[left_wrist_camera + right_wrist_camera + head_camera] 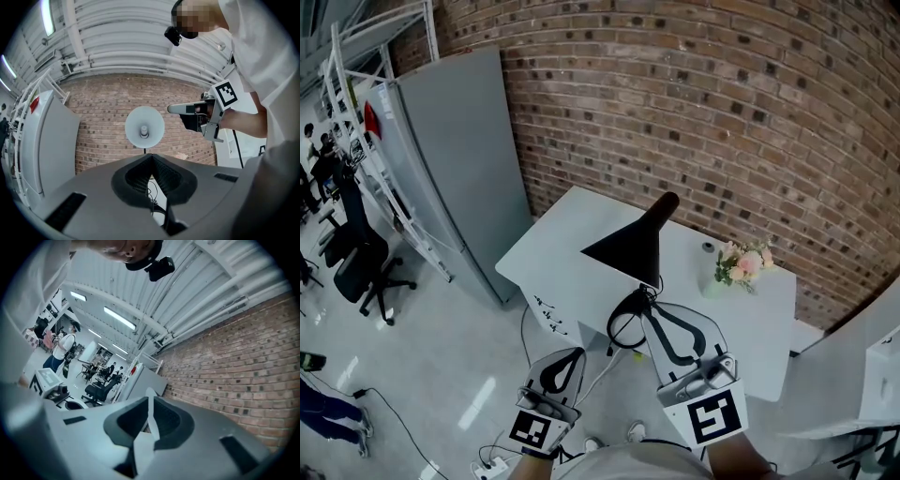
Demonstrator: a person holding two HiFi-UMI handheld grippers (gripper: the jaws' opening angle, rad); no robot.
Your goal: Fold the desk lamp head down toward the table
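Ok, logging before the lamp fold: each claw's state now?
Left claw: closed, holding nothing.
Right claw: closed, holding nothing.

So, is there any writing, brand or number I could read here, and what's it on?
No readable words or numbers anywhere.
Cubes on left tongs and right tongs: black square patterns, no letters.
Table front: dark marks, too small to read.
Cabinet: red sticker, too blurred to read.

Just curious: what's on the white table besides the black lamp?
Pink-and-white flowers and a small grey object near the wall; the lamp shade covers the tabletop beneath it.
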